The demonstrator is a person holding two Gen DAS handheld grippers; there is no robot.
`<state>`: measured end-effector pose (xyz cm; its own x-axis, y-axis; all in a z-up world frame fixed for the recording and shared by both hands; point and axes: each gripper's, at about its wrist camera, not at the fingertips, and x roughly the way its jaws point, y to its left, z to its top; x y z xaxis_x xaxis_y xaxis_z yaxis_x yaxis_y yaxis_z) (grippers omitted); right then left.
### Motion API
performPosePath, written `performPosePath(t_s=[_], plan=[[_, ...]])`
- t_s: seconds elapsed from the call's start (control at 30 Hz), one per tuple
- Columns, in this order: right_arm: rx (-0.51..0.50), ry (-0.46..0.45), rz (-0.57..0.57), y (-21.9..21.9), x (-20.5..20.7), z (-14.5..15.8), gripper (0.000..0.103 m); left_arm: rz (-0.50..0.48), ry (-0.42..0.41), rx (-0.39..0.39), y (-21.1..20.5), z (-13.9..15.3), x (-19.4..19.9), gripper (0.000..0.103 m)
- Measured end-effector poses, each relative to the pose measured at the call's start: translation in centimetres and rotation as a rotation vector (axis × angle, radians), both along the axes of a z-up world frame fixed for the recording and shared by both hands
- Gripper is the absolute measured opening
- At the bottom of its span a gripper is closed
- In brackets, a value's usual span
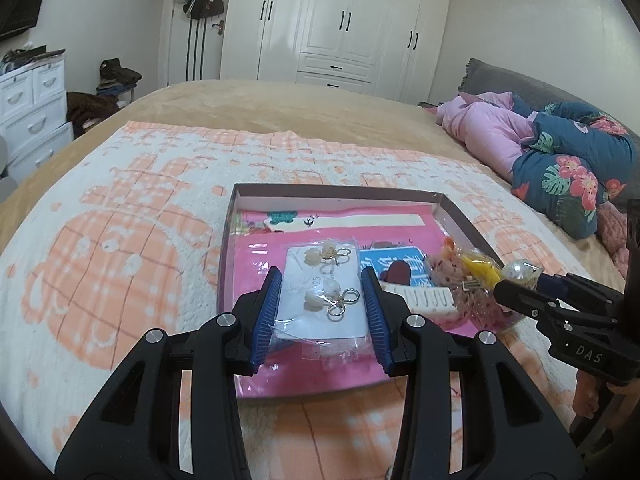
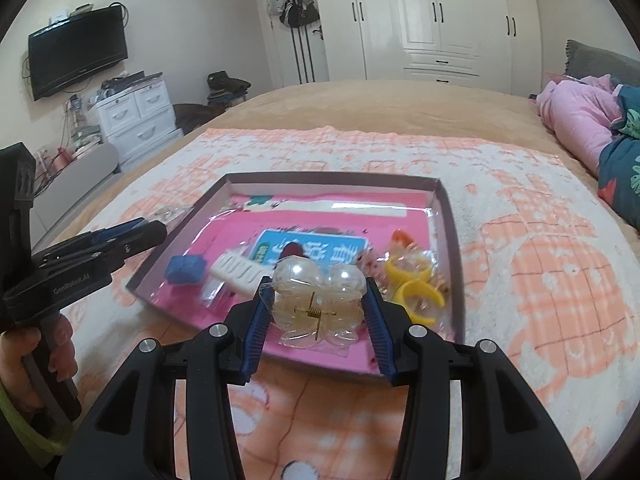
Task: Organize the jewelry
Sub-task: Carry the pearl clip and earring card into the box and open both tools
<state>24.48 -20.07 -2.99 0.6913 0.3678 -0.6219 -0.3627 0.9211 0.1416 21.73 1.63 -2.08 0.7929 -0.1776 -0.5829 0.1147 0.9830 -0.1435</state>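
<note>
A shallow box lined in pink lies on an orange-and-white towel on the bed. Above its near edge, my left gripper is shut on a bagged white card of pearl earrings. In the right wrist view, my right gripper is shut on a clear pearl hair claw in a plastic bag, over the box. The left wrist view shows the right gripper at the right with the hair claw. The right wrist view shows the left gripper at the left.
Inside the box lie a blue block, a white comb, a blue card and bagged yellow clips. Bedding is piled at the right. White drawers stand beyond the bed at the left.
</note>
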Motion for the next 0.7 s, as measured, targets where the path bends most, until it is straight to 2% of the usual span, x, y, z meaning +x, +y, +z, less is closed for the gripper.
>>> performPosePath(t_s=[0.27,0.7], plan=[[-0.022,0.002,-0.030,-0.3,1.8,-0.7,0.043,-0.001,0.014,0.003,-0.5,-0.8,2.0,0.032],[-0.054,0.029,-0.009,0.8,2.3,-2.2,0.043,-0.002,0.037,0.012,-0.8,-2.3,4.2,0.033]])
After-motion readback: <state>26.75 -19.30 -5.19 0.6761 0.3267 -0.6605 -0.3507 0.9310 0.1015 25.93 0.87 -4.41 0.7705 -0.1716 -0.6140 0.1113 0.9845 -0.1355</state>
